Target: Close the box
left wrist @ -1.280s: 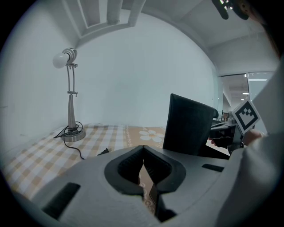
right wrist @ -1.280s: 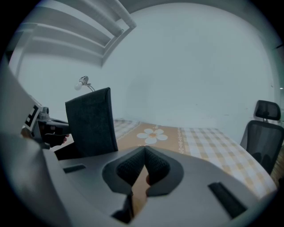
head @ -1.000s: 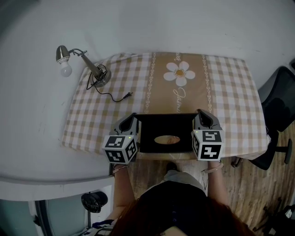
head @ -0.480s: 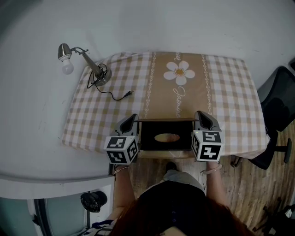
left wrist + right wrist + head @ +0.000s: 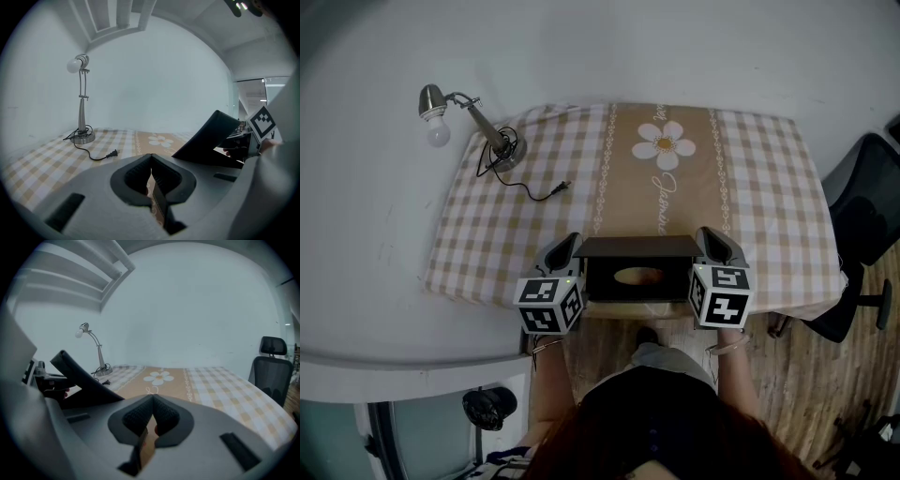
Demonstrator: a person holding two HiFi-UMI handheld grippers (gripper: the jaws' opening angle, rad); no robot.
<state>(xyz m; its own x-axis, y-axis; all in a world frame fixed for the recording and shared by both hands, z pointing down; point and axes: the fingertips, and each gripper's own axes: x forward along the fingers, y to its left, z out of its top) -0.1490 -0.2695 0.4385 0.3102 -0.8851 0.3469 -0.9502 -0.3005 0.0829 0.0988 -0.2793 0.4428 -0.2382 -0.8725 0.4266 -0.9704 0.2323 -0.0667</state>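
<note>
At the tabletop's [image 5: 487, 246] near edge sits the box [image 5: 637, 278], its dark lid [image 5: 637, 247] tilted halfway down. I see the left gripper [image 5: 570, 241] at its left end and the right gripper [image 5: 706, 234] at its right end, each with jaws pinched narrow on a thin box wall.

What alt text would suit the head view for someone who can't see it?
A black box sits at the near edge of a checked tablecloth, its lid tilted partway over the opening, with the left tool and right tool flanking its sides. A desk lamp stands at the far left corner.
</note>
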